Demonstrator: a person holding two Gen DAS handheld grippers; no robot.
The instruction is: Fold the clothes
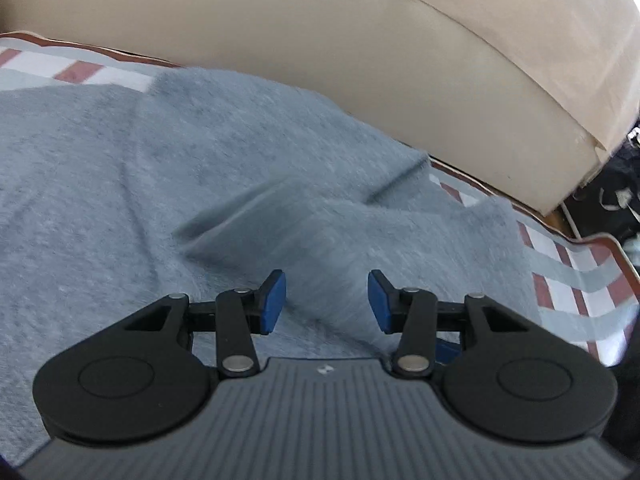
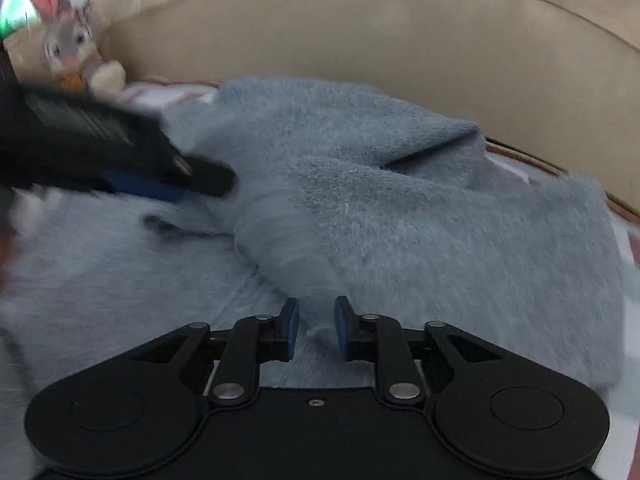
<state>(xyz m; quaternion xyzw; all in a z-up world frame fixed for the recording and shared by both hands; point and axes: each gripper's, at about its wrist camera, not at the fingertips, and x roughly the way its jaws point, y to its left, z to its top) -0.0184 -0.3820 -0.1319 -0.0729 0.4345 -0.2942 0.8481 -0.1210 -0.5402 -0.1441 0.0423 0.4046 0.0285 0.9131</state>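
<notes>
A fluffy grey-blue garment [image 1: 168, 184] lies spread on a striped cover, with a raised fold running toward my left gripper [image 1: 327, 300]. That gripper is open just above the fold, blue pads apart, holding nothing. In the right wrist view the same garment [image 2: 400, 208] is bunched into ridges. My right gripper [image 2: 317, 328] hovers low over it, its blue pads a narrow gap apart with a ridge of cloth between them. The left gripper's body [image 2: 120, 156] shows blurred at the left of that view, over the cloth.
A beige sofa backrest [image 1: 360, 52] curves behind the garment. The red, white and grey striped cover [image 1: 580, 280] shows at the right. A plush rabbit toy [image 2: 72, 44] sits at the back left. Dark clutter [image 1: 616, 200] lies beyond the sofa's end.
</notes>
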